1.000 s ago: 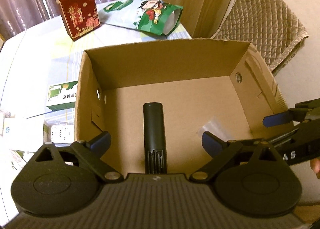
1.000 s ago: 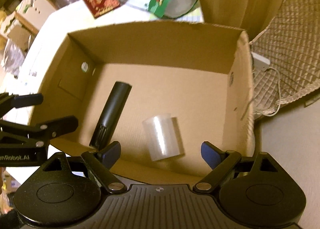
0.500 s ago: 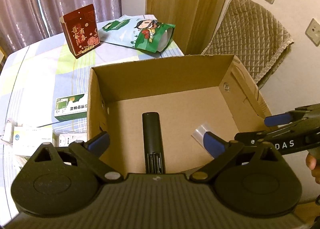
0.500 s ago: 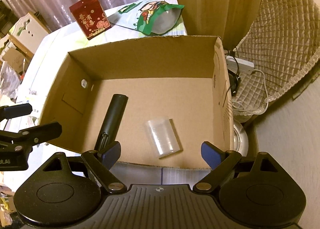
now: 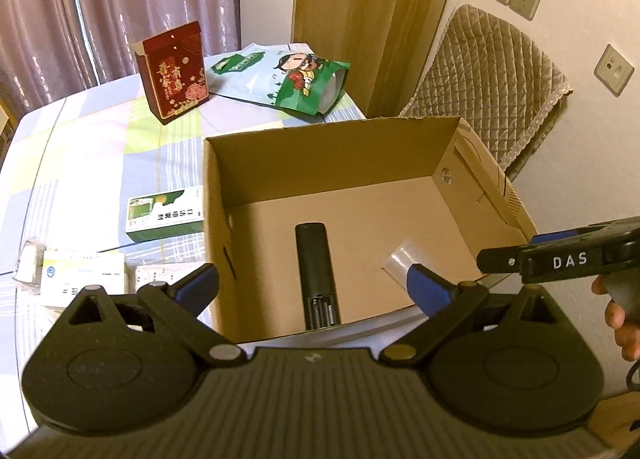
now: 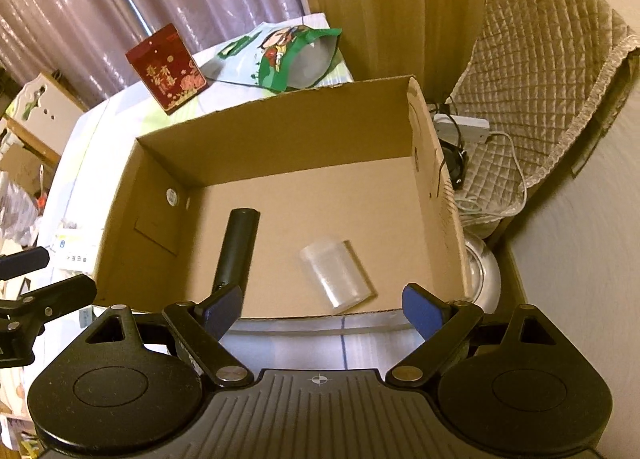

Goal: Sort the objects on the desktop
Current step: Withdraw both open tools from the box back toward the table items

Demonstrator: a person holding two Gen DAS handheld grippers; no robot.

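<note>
Both grippers hang above the near edge of the open cardboard box [image 5: 332,147], and neither one carries anything. The left gripper [image 5: 312,283] has its blue pads spread wide with only air between them. The right gripper [image 6: 320,307] is just as wide apart, nothing touching its pads either.

Inside the box, seen from the right wrist, the black remote control [image 6: 236,251] lies flat on the floor at about 8 o'clock from the centre, its long axis running from 6 toward 12. The clear plastic cup [image 6: 338,273] lies on its side at roughly 5 o'clock, apart from the remote and short of the right wall.

On the checked surface [image 5: 92,155], in the left wrist view, the green-and-white carton [image 5: 164,213] lies just beside the box's left wall, at 9 o'clock. More white packets [image 5: 80,275] sit at 8 o'clock, near the front edge of the surface. Beyond the box at 11 o'clock stands the red gift box [image 5: 174,73], upright. At 12 o'clock the green cartoon pouch [image 5: 288,77] lies flat, close to the far wall of the box.

Off to 3 o'clock in that view, the right gripper's arm juts in from the frame edge, a hand [image 5: 622,319] wrapped round its grip. A quilted chair [image 5: 492,75] stands past the box at 1 o'clock.
</note>
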